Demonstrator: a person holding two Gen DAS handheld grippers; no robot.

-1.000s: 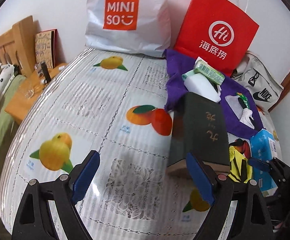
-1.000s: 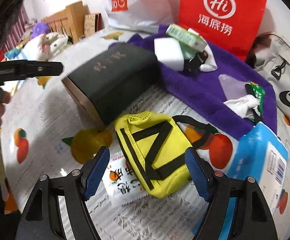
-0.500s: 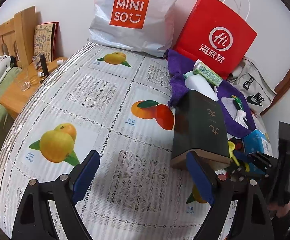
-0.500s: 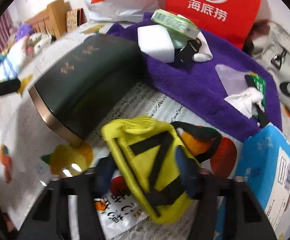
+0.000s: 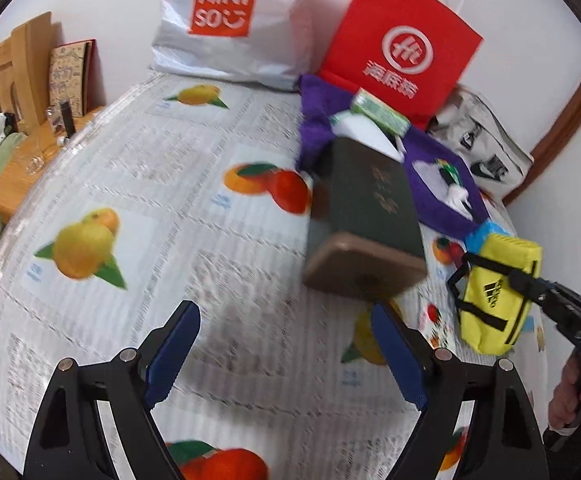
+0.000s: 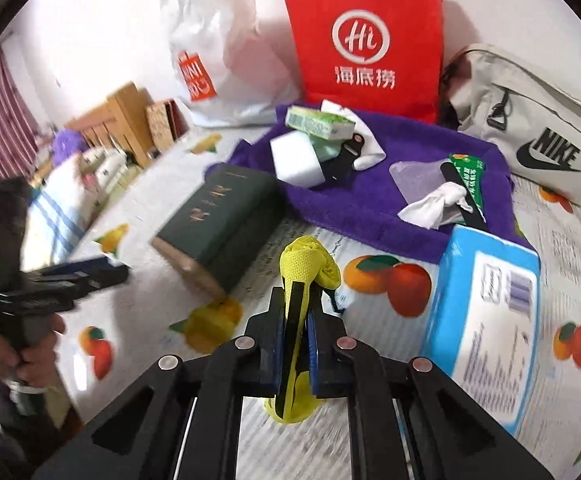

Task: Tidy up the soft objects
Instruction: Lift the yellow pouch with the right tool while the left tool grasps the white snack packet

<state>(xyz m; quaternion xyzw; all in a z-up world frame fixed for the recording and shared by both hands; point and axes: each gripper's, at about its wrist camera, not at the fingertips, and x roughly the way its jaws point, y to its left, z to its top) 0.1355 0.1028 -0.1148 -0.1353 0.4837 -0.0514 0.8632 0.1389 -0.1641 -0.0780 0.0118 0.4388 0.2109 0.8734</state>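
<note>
Since a second ago the right gripper [image 6: 293, 332] has clamped its blue pads on the yellow Adidas pouch [image 6: 304, 264] and lifted it off the fruit-print tablecloth [image 5: 138, 184], beside the dark green book [image 5: 370, 200]; left gripper [image 5: 286, 356] hangs wide open, holding nothing

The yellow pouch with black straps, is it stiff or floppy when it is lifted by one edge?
Probably floppy: the yellow pouch folds flat between the fingers of the right tool, and its top edge curls over. It seems light, since it hangs from that one pinch above the tablecloth. Its loose black strap may swing or snag.
</note>
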